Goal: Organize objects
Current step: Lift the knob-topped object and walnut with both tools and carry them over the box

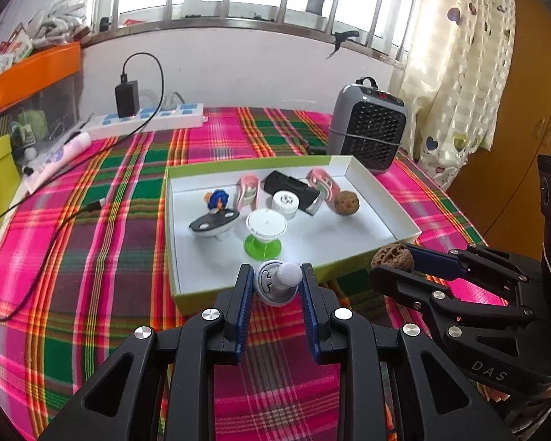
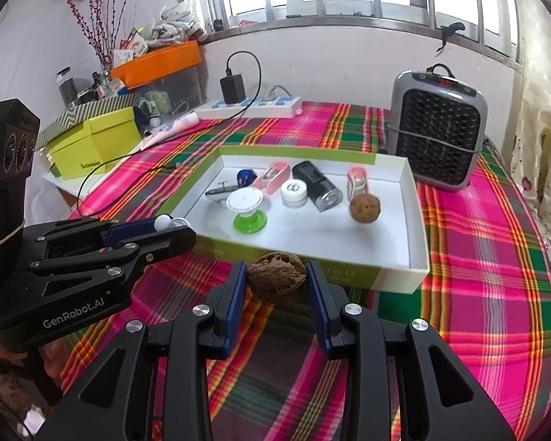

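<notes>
Brown walnut (image 2: 276, 282) sits clamped between right gripper (image 2: 276, 286) fingers

Matt black plastic, ribbed blue pads, woven plaid cloth

My left gripper (image 1: 276, 283) and right gripper (image 2: 277, 281) are matt black plastic with bright metal screw heads; my pads (image 1: 246, 316) look ribbed blue rubber. The walnut (image 2: 276, 278) I hold is rough, wrinkled, dull brown; the white toy (image 1: 277, 281) smooth plastic. The tablecloth (image 1: 110, 220) is woven plaid fabric, the tray (image 2: 400, 242) smooth matt card.

The tray (image 2: 415, 217) lies on the tablecloth (image 2: 488, 257), heater (image 2: 437, 128) behind it, power strip (image 2: 249, 107) behind-left.
</notes>
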{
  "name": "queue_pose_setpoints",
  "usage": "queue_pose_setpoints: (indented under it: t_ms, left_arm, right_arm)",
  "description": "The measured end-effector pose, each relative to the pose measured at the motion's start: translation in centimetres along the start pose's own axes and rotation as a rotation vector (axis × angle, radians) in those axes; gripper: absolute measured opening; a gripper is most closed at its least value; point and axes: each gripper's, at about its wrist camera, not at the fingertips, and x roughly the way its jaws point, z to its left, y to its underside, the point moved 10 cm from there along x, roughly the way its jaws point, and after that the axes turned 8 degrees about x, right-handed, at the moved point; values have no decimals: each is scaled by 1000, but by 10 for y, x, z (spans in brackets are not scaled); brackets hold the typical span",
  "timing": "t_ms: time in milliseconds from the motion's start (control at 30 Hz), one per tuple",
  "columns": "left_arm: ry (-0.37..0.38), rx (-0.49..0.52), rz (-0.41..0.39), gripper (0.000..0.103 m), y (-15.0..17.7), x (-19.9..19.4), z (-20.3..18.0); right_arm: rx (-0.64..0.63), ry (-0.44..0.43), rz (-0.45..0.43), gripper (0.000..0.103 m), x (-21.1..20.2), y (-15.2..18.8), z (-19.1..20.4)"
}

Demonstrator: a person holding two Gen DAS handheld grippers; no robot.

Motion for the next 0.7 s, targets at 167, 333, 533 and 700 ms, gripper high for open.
queue_pose_setpoints:
  t_ms: [167,333,533,700]
  left_arm:
    - [-5,4,-6,23,-8,5,2]
    - [-9,-1,-6,23,-14,10,7]
    - [-15,-6,-5,23,-20,17,12]
    - [-21,-5,-5,23,-25,23,16]
  right_arm:
    - [0,10,-9,34,3,-9,-3]
    - [-3,15,-14,34,7,-17,-7]
    - [-5,20,-13,34,13,-25,-10]
    - [-7,22,-13,34,19,-30,-12]
